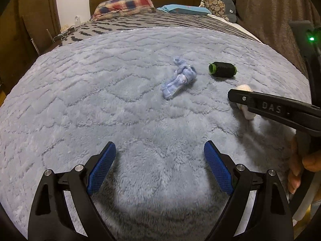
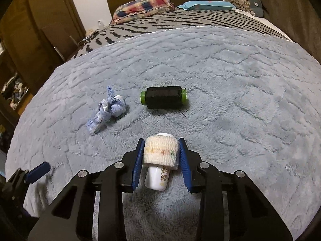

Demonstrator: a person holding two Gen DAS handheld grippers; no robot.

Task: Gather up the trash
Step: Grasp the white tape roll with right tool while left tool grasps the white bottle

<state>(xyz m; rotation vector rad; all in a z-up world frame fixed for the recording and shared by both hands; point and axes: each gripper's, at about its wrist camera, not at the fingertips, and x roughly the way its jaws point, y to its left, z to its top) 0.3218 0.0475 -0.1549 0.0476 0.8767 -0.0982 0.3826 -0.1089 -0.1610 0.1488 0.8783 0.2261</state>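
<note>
A crumpled blue-white wrapper [image 1: 179,78] [image 2: 107,110] lies on the fluffy blue blanket [image 1: 100,100]. A black thread spool with green ends [image 1: 222,69] [image 2: 163,98] lies to its right. My right gripper [image 2: 161,150] is shut on a small white bottle wrapped in a white bandage roll [image 2: 160,154], close above the blanket. In the left wrist view that bottle [image 1: 245,110] is mostly hidden behind the right gripper's finger [image 1: 260,104]. My left gripper [image 1: 159,154] is open and empty, low over the blanket, nearer than the wrapper.
The blanket [image 2: 240,80] covers the near half of a bed. A grey patterned cover [image 1: 160,22], a plaid pillow [image 1: 124,6] and a blue pillow [image 1: 184,9] lie beyond. A brown curtain [image 1: 260,10] hangs at right. A wooden door stands at left [image 2: 50,16].
</note>
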